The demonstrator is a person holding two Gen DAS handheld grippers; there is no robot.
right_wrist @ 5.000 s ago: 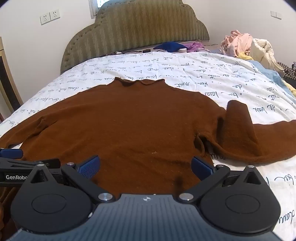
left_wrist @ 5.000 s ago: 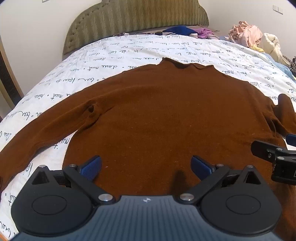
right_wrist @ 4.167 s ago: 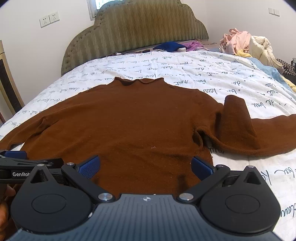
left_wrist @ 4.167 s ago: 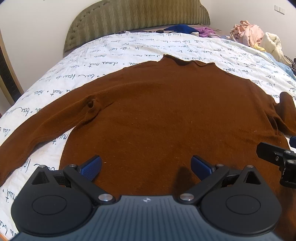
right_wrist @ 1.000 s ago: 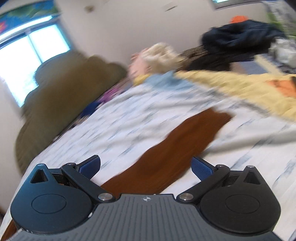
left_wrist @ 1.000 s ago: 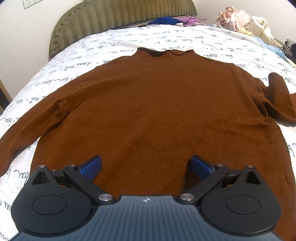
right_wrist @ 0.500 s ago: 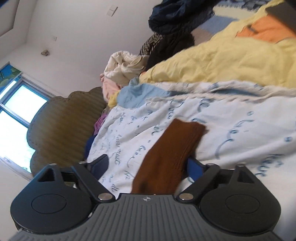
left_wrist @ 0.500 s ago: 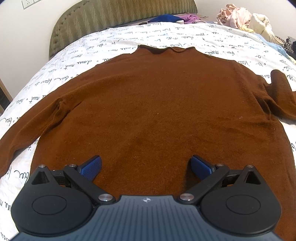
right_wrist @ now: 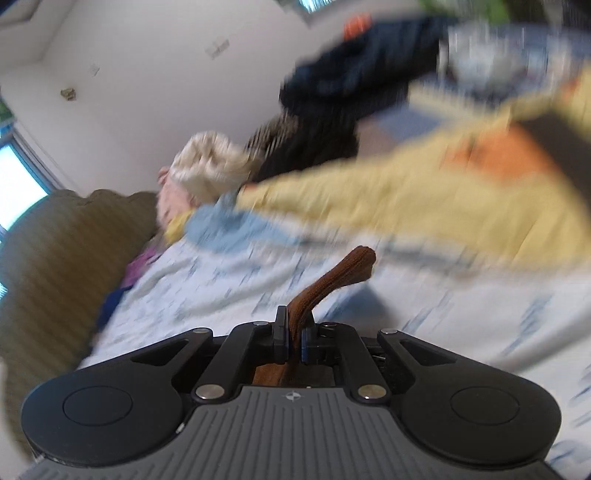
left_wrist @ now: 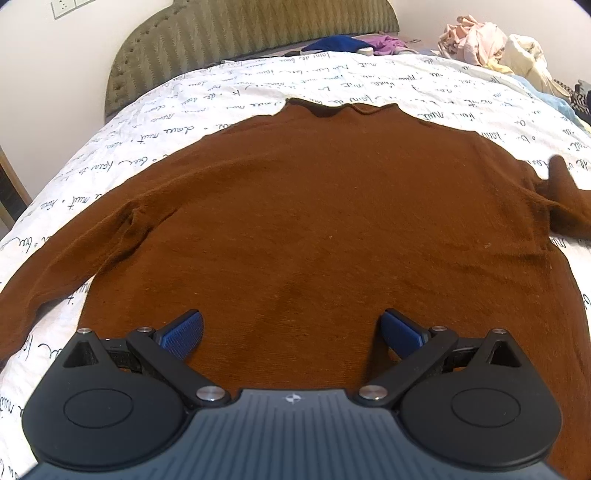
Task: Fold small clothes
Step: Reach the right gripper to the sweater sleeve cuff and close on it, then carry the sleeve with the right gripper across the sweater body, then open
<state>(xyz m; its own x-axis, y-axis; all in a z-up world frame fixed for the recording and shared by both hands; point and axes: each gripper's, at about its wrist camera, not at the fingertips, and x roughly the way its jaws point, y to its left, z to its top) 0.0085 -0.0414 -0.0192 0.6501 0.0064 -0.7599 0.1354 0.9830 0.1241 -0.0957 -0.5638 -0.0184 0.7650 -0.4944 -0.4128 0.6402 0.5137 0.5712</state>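
Observation:
A brown long-sleeved sweater (left_wrist: 314, 221) lies flat and face down on the bed, collar toward the headboard. My left gripper (left_wrist: 291, 328) hovers open over its lower hem, with nothing between its blue pads. In the blurred right wrist view, my right gripper (right_wrist: 294, 341) is shut on the sweater's right sleeve cuff (right_wrist: 332, 277), which sticks out past the fingers. That sleeve (left_wrist: 565, 199) runs off the right edge of the left wrist view. The left sleeve (left_wrist: 55, 258) stretches out to the left.
The white bedsheet (left_wrist: 258, 85) with script print covers the bed up to the green headboard (left_wrist: 240, 33). A pile of clothes (left_wrist: 487, 40) sits at the far right corner, with yellow and blue garments (right_wrist: 388, 199) near the right gripper.
My right gripper has closed on the sleeve cuff, which lay between its open fingers half a second ago, and it has rolled. The left gripper has stayed still over the hem.

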